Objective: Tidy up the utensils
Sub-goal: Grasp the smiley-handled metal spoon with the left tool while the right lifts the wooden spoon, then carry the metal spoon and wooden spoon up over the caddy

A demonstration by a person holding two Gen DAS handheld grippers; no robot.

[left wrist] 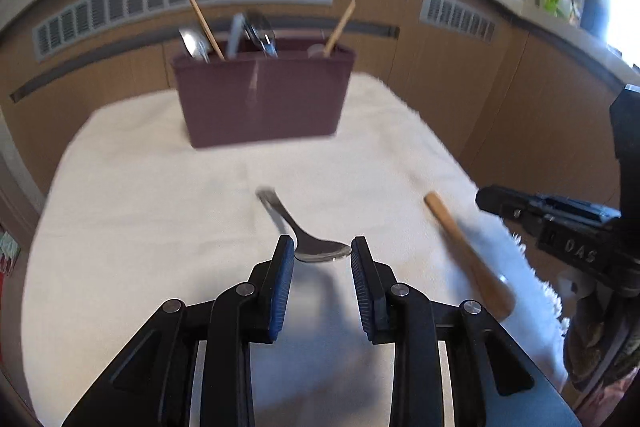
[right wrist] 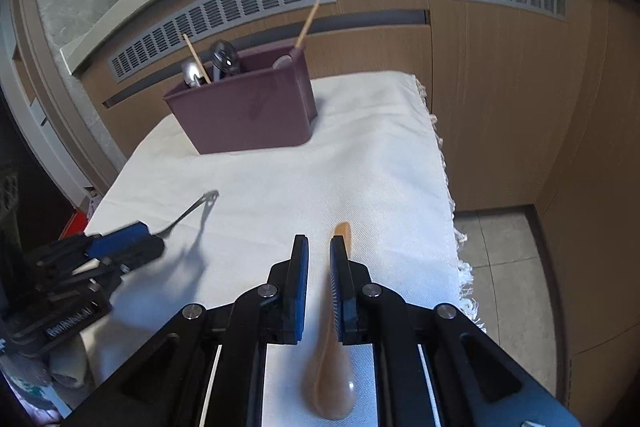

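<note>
both grippers clamp spoons: left gripper (left wrist: pixel 323 247) metal spoon (left wrist: pixel 308 235), right gripper (right wrist: pixel 319 247) wooden spoon (right wrist: pixel 334 367), handles forward.

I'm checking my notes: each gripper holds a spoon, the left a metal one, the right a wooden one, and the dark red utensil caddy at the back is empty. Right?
Not quite. The dark red utensil caddy is not empty: the right wrist view shows metal spoons and wooden chopsticks standing in it. The rest holds.
</note>
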